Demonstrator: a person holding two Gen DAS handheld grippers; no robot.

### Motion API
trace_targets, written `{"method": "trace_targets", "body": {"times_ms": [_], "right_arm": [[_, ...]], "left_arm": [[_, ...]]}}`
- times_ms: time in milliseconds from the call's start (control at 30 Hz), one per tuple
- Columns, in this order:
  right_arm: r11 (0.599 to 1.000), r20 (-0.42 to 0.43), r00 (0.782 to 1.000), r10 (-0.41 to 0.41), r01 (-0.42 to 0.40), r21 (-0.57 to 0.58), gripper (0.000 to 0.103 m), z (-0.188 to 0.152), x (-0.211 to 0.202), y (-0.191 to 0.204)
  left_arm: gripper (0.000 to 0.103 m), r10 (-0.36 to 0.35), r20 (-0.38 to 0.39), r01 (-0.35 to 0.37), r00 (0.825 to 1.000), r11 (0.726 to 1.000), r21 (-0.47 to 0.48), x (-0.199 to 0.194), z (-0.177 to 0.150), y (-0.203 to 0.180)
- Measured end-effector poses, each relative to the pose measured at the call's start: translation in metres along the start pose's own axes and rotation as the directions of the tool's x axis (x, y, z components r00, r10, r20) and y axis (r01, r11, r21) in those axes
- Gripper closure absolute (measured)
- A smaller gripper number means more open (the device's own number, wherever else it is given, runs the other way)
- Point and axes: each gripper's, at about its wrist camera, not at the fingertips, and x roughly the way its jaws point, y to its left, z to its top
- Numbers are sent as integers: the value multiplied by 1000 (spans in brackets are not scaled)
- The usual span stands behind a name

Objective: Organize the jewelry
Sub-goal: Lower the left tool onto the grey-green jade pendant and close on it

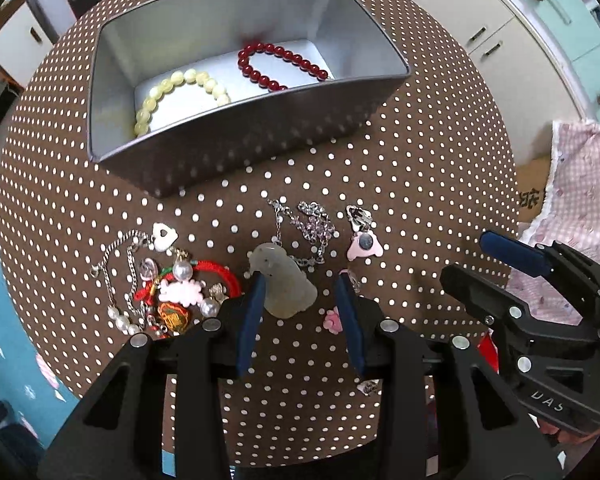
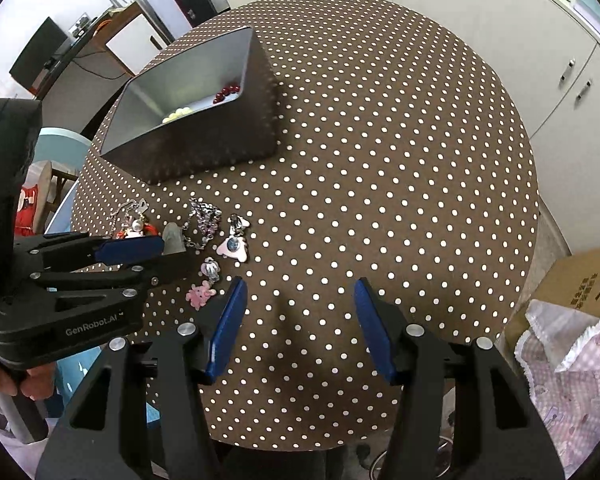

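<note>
Covering round table [image 2: 380, 140]: brown dotted cloth | white cabinets [image 2: 480, 20] behind

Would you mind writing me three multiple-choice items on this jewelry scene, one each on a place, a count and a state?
1. Where does the red bead bracelet lie?
A. Inside the box
B. On the tablecloth beside the box
C. Between the right gripper's fingers

2. How many bead bracelets are in the box?
A. One
B. Two
C. Four

3. What is the state of the left gripper?
A. Shut on the pink charm
B. Open around the pale green pendant
C. Open inside the box

Answers:
1 A, the red beads rest on the box's floor.
2 B, only the red one and the cream bead bracelet show there.
3 B, its blue fingers stand apart either side of the pale green pendant on the tablecloth.
</note>
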Motion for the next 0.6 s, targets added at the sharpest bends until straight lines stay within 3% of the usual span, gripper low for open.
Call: {"method": "trace_targets", "body": {"times_ms": [100,267,333,433,500,600], "right_arm": [[1000,-2,1000,0,0,7,50,-1,1,-2],[1000,-8,1000,5,-5,10,50,0,5,-4],[1000,-10,1000,2,-1,8,50,0,5,-4],[1000,-8,1000,5,-5,9,50,2,5,-4],[1000,-7,1000,4,-4,6,50,4,7,-2],[1000,-9,1000,9,-9,4,50,4,8,0]], "left_arm": [[66,7,4,-7,1000,1000,15,3,3,-5],[79,61,7,-61,998,996,67,7,6,-17],[86,56,7,-57,998,997,59,7,7,-17],[86,40,-3,-40,999,998,40,4,6,-10],[94,41,-3,-41,999,999,34,2,7,-8],[94,-4,-23,4,1000,1000,0,1,5,-3]]}}
